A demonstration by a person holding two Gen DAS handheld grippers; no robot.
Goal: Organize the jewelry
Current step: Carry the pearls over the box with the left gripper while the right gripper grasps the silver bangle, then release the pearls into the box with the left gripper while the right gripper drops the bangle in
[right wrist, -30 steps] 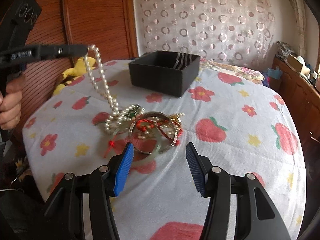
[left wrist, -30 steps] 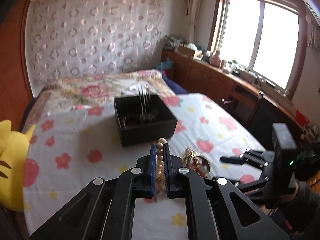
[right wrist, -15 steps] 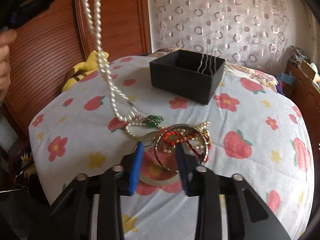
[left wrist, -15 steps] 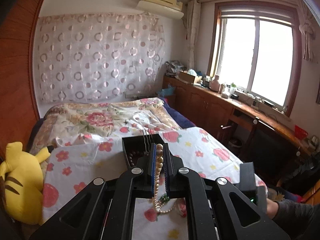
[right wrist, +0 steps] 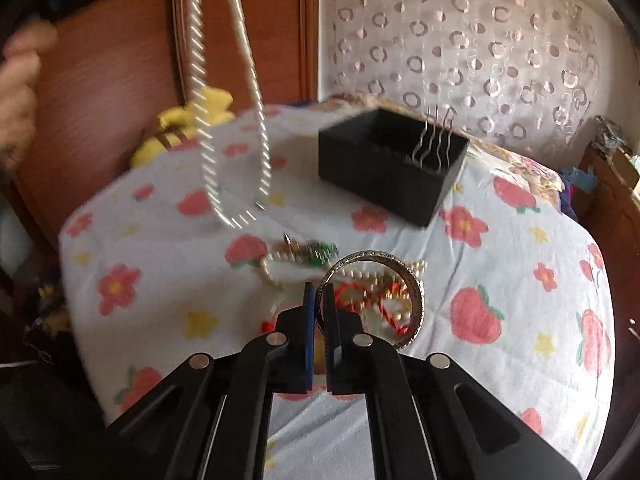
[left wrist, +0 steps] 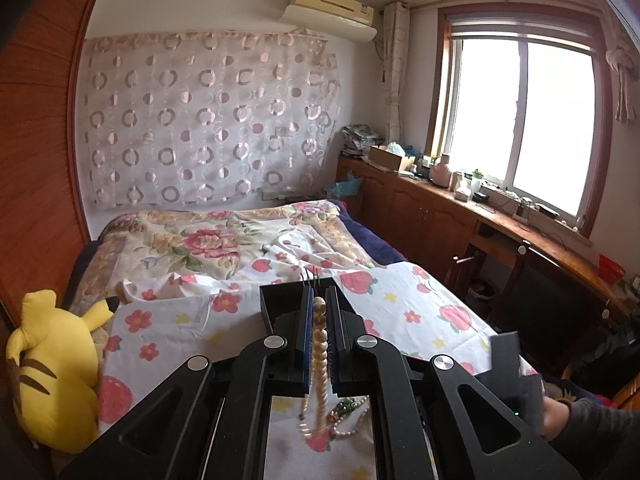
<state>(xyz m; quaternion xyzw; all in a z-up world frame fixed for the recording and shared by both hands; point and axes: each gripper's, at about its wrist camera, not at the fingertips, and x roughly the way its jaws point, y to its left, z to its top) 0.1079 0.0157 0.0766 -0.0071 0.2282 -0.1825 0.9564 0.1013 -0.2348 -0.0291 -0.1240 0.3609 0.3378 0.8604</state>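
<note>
Since a second ago the left gripper [left wrist: 319,322] has lifted the pearl necklace [left wrist: 320,344] high off the bed, and the right gripper [right wrist: 318,312], which hung spread above the pile, has closed in on a bangle. The left gripper's 2 fingers are pinched on the strand of pearls, which runs up between the blue pads and dangles below them in a loop; in the right wrist view that same necklace [right wrist: 228,128] hangs as a long blurred loop, its bottom clear of the sheet. The right gripper's jaws are drawn nearly together on the rim of the silver bangle [right wrist: 376,300], which stands on edge, tilted, to the right of the fingertips. Just behind the bangle lies the rest of the jewelry pile [right wrist: 320,256]: a green-stoned piece, a small pearl strand and red cord, all tangled on the flowered sheet [right wrist: 520,280]. Farther back on the bed sits the black box [right wrist: 392,160], open at the top, with thin wavy wire prongs standing inside near its far right wall. A yellow plush toy [left wrist: 52,372] leans at the bed's left edge.
</note>
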